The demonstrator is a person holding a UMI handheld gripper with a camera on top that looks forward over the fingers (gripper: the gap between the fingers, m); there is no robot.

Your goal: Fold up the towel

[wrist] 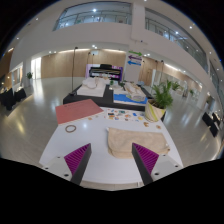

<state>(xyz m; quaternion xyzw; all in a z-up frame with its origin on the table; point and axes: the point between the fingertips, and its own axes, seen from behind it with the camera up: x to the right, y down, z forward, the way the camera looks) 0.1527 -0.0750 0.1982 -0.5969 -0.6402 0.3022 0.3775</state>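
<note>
Looking along the white tabletop point(100, 160) from its near edge, the scene runs left to right as follows. A small dark ring-shaped object point(71, 128) lies near the left side of the surface; what it is cannot be told. Just beyond it a flat reddish-brown sheet point(77, 111) rests on the far left part of the tabletop. The left finger point(78, 160) of the hand-held gripper point(112, 158) comes next, its magenta pad facing inward.

Between the two fingers and slightly ahead of them lies the towel point(126, 141), a beige cloth in a loose, rumpled heap, resting on the tabletop with a gap at either side. The hand-held gripper stands with its fingers spread wide apart, hovering above the near part of the tabletop and touching nothing.

Beyond the towel a row of small items point(122, 115) sits on the far side of the surface, too small to identify. The right finger point(150, 158) follows, and further back at the far right corner stands a potted green plant point(160, 99) in a pale yellow pot. Behind everything opens a large bright hall with more tables point(105, 92) carrying goods.
</note>
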